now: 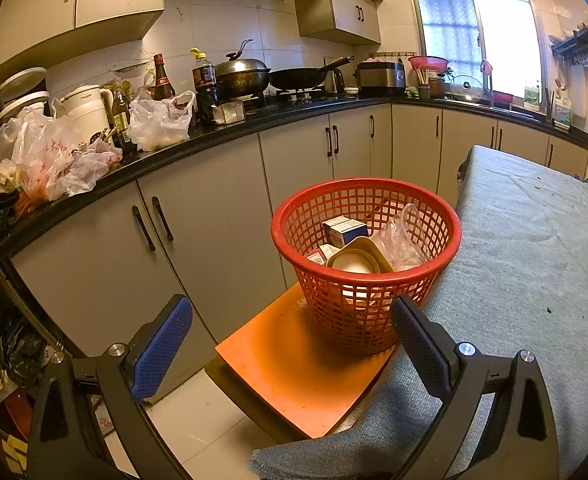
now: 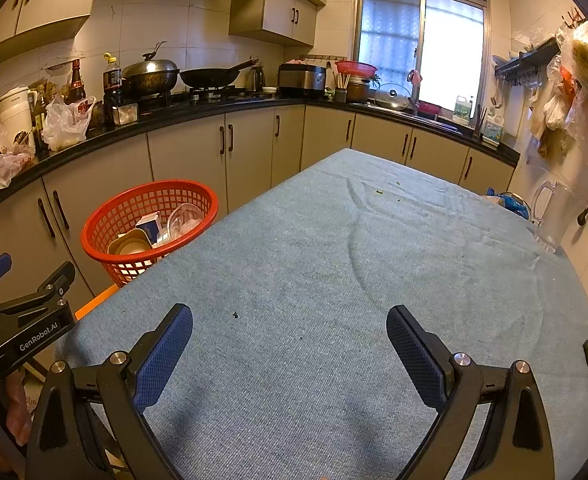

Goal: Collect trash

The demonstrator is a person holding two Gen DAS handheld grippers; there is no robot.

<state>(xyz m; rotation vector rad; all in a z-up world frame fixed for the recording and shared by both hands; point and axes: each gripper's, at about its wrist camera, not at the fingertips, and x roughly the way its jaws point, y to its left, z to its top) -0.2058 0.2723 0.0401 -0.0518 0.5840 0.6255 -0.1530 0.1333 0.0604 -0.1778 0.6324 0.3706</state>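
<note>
A red mesh basket [image 1: 368,304] stands on an orange stool [image 1: 294,372] beside the table; the basket [image 2: 105,216] also shows at the left of the right wrist view. Inside it lie a small blue and white carton [image 1: 344,230], a beige tub [image 1: 358,260] and a clear plastic bag [image 1: 402,240]. My left gripper [image 1: 294,320] is open and holds nothing, just in front of the basket. My right gripper [image 2: 289,330] is open over the blue-grey tablecloth [image 2: 334,260], with nothing between its fingers. The left gripper [image 2: 25,280] appears at the left edge there.
A black counter [image 1: 221,132] with plastic bags [image 1: 53,156], bottles, a kettle and woks runs along the wall above grey cabinets. A clear jug [image 2: 550,216] and a blue bundle [image 2: 510,202] sit at the table's far right. Small dark crumbs [image 2: 235,314] dot the cloth.
</note>
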